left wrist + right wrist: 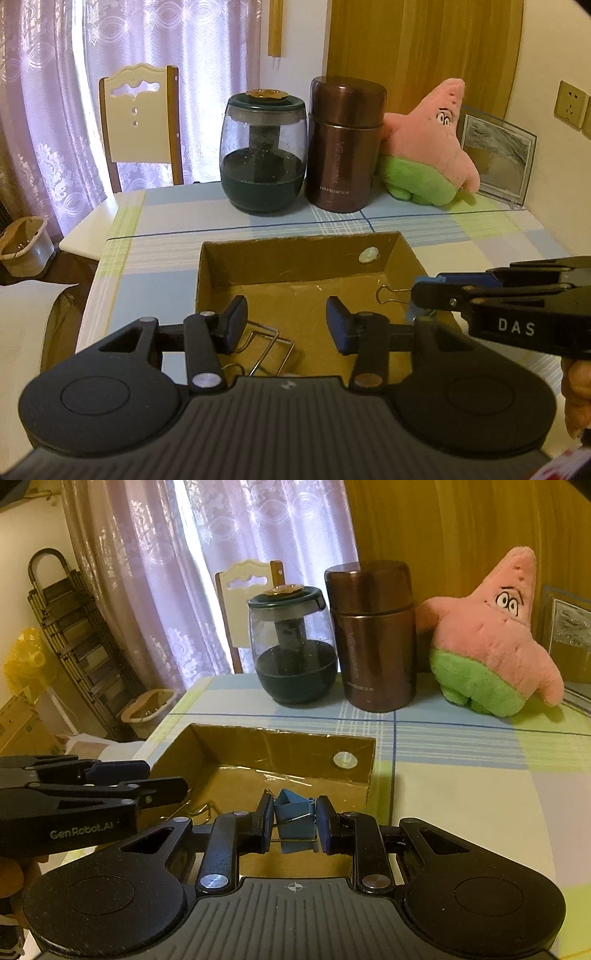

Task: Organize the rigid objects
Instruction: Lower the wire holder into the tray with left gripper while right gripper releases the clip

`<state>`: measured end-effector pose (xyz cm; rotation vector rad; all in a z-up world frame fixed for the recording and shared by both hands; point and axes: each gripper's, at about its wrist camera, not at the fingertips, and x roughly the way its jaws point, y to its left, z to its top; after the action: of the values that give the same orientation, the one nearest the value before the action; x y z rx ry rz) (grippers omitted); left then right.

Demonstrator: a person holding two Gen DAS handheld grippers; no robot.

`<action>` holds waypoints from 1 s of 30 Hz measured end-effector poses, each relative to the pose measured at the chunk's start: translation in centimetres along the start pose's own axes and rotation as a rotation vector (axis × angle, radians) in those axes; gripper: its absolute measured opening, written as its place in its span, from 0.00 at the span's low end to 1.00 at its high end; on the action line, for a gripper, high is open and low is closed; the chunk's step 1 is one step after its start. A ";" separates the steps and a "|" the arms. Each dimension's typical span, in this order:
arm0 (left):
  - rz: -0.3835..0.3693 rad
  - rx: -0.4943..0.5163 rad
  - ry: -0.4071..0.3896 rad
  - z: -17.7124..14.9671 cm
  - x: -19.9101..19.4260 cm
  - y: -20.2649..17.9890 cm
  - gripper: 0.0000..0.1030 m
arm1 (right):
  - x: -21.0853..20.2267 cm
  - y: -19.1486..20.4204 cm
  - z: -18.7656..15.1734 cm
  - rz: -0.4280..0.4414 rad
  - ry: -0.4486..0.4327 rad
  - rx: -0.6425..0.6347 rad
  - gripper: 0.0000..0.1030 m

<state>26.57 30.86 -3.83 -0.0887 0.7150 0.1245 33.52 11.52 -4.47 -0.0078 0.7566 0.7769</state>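
An open cardboard box (295, 258) (258, 746) lies on the checked tablecloth. My right gripper (293, 821) is shut on a blue binder clip (295, 818) and holds it over the box's right side; in the left wrist view it (424, 295) comes in from the right, with the clip's wire handle (391, 294) sticking out. My left gripper (286, 325) is open and empty above the box's near part. Wire handles of another clip (269, 347) lie in the box below it; the clip's body is hidden.
A glass teapot with dark liquid (263, 155), a brown thermos (345, 144), a pink star plush (432, 147) and a framed picture (496, 155) stand along the table's far side. A chair (138, 122) is behind the table. A white round sticker (368, 254) is on the box wall.
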 end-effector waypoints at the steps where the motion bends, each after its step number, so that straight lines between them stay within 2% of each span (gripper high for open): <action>1: 0.000 0.002 0.003 -0.1 0.0 0.0 0.40 | 0.1 0.1 -0.1 0.000 0.003 0.001 0.20; 10: -0.001 0.008 0.001 -0.5 -0.3 0.0 0.40 | 0.8 0.3 -0.1 0.002 0.016 0.015 0.20; 16: 0.004 0.011 0.000 -0.5 -0.4 0.1 0.40 | 0.9 0.2 0.1 0.054 0.004 0.054 0.21; 17: 0.005 0.012 0.000 -0.5 -0.5 0.1 0.41 | 0.8 0.2 0.1 0.056 0.002 0.055 0.24; 19: 0.004 0.014 -0.001 -0.6 -0.7 0.1 0.48 | 0.6 0.1 0.2 0.048 -0.008 0.054 0.43; 20: 0.006 0.015 -0.002 -0.7 -0.9 0.2 0.50 | 0.3 0.0 0.1 0.042 -0.020 0.059 0.58; 21: 0.008 0.017 -0.003 -0.7 -1.1 0.2 0.52 | 0.0 -0.2 0.1 0.036 -0.032 0.065 0.63; 23: 0.017 0.021 -0.004 -0.9 -1.5 0.2 0.56 | -0.6 -0.4 0.0 0.035 -0.035 0.069 0.63; 27: 0.031 0.002 -0.016 -1.4 -3.2 0.3 0.75 | -2.6 -0.9 -0.5 0.015 -0.038 0.073 0.64; 30: 0.042 -0.007 -0.024 -1.8 -4.9 0.1 0.83 | -4.6 -1.0 -1.2 -0.015 -0.030 0.076 0.65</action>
<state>21.70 30.31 -1.91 -0.0786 0.6931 0.1681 31.27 7.57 -2.82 0.0663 0.7562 0.7319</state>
